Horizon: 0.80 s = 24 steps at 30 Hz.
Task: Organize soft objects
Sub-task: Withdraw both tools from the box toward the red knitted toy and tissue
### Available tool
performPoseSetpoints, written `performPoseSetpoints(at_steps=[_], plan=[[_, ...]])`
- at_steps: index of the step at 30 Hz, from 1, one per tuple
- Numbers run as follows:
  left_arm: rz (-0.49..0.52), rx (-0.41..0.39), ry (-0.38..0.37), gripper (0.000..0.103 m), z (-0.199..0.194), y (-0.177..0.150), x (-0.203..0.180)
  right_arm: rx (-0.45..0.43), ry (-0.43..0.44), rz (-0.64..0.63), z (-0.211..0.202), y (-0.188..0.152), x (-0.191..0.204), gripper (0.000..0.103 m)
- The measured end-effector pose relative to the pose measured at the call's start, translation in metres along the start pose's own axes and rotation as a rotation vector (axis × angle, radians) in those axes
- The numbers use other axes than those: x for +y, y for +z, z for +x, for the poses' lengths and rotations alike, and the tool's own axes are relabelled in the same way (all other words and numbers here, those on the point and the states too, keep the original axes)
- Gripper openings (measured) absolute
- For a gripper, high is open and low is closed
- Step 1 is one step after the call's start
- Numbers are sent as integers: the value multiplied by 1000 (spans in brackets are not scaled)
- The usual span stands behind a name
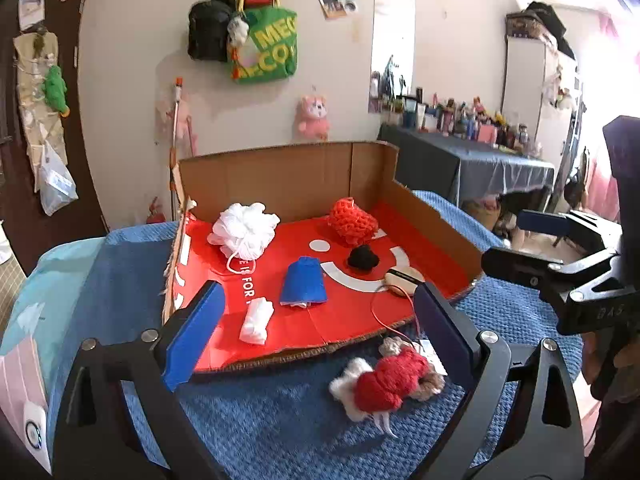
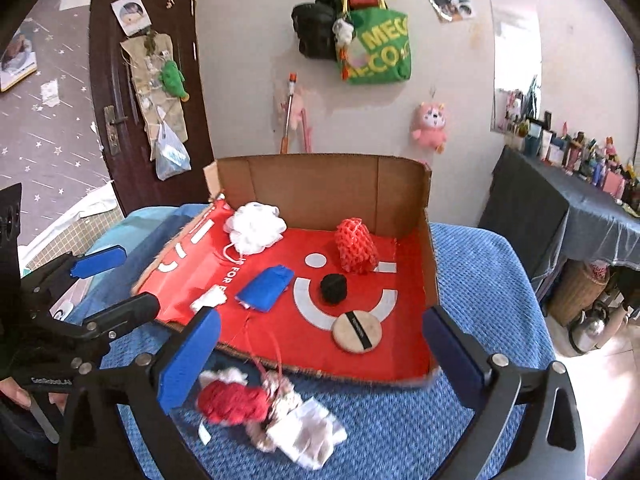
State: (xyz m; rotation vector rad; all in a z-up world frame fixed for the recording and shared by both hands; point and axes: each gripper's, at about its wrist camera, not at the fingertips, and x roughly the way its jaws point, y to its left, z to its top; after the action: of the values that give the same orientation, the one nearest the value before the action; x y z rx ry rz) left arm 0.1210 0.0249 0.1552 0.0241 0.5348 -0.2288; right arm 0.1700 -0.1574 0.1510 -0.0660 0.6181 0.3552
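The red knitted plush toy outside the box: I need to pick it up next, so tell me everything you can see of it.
The red knitted plush toy wears a chunky red yarn body with fluffy white and beige ends. A white paper tag lies beside it. It lies on its side on the blue blanket, just in front of the cardboard box, outside it. Neither the left tongs nor the right tongs touch it; both are open.

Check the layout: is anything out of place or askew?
Yes. The red knitted toy with its paper tag lies on the blue blanket, outside the cardboard tray that holds the other soft items. The tray's front edge is ragged.
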Motion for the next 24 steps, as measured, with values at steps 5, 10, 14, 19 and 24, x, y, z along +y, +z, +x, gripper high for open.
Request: performPoseSetpoints(at_steps=[5, 10, 14, 19, 24], plan=[[8, -51, 33, 100, -24, -23, -8, -47, -24, -17, -25, -26, 11, 103], [-8, -65, 45, 100, -37, -51, -14, -75, -53, -20, -39, -57, 20, 103], [1, -71, 74, 100, -41, -71, -17, -83, -67, 1, -41, -79, 23, 103], [3, -46, 72, 100, -40, -90, -19, -53, -57, 40, -33, -108, 20, 103], [3, -2, 72, 100, -30, -104, -19, -16, -72, 49, -21, -129, 20, 103]])
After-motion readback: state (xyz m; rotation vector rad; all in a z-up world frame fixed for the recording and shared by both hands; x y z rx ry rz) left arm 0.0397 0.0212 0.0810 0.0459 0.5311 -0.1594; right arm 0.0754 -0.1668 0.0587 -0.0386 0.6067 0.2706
